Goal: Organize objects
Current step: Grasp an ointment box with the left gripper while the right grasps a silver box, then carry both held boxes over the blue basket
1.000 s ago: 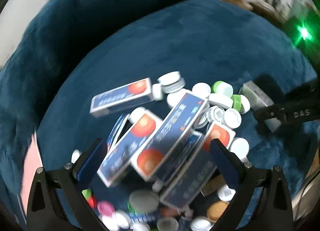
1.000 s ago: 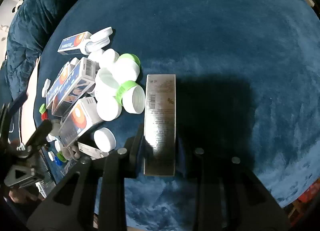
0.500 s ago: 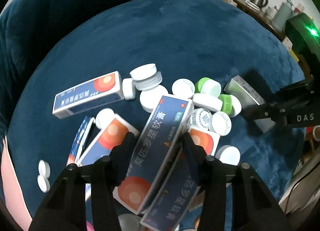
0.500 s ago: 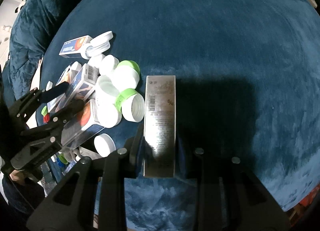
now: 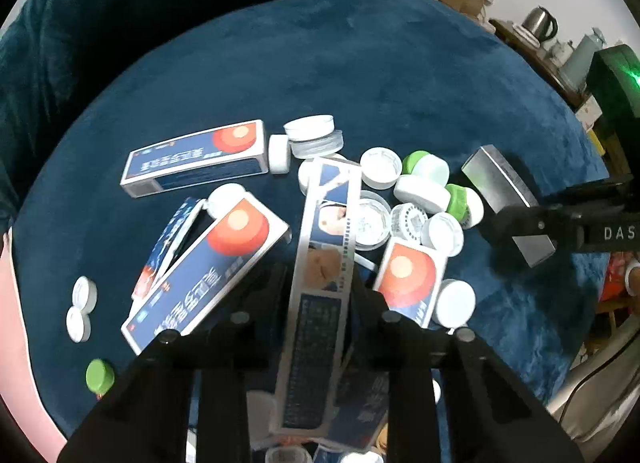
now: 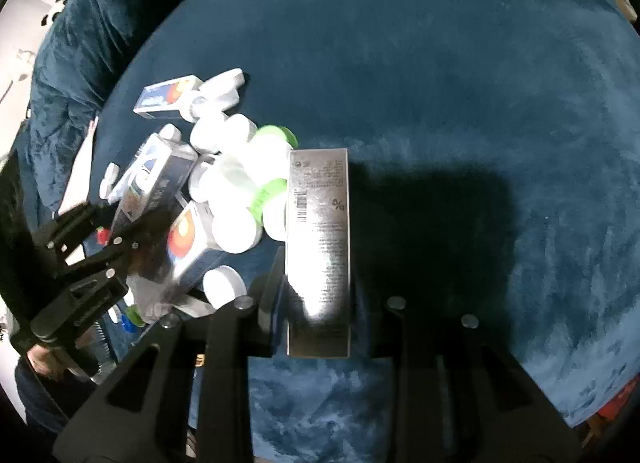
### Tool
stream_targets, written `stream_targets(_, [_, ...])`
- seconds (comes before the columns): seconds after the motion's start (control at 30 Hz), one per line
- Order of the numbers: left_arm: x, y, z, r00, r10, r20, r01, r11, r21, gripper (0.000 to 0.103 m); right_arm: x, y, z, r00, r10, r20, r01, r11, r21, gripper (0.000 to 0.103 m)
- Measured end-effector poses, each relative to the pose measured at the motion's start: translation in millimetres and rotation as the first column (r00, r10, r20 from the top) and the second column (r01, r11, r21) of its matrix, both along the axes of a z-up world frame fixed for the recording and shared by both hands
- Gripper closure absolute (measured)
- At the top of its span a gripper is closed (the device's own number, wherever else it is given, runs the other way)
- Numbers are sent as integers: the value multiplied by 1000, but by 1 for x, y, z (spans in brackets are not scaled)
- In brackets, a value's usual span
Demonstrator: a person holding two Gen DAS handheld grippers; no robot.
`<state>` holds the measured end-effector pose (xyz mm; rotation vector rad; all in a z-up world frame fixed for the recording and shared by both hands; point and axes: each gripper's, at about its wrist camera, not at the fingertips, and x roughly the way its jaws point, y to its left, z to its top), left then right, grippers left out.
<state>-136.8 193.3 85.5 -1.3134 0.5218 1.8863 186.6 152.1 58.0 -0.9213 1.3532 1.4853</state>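
Left tool [image 5: 320, 287], pitched steeply down, closing on blue box [image 5: 324, 263].

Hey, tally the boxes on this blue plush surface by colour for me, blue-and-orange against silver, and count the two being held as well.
Blue-and-orange boxes: 5
Silver boxes: 1
Total: 6
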Motion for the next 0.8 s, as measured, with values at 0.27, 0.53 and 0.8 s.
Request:
stream_targets(0.27, [15,-39,31,992,118,-40,-115,992,51,75,-14,-10,23,999,22,-28,-21,999,50,74])
stream_targets(0.53, [37,-109,68,947,316,-62,-307,944,119,75,-77,-18,48,988,136,-79,-127,986,110,74])
stream_targets(0.8, [65,-251,93,794,606,-51,-587,786,194,75,-195,-47,66,933,340,-119,-322,935,151,74])
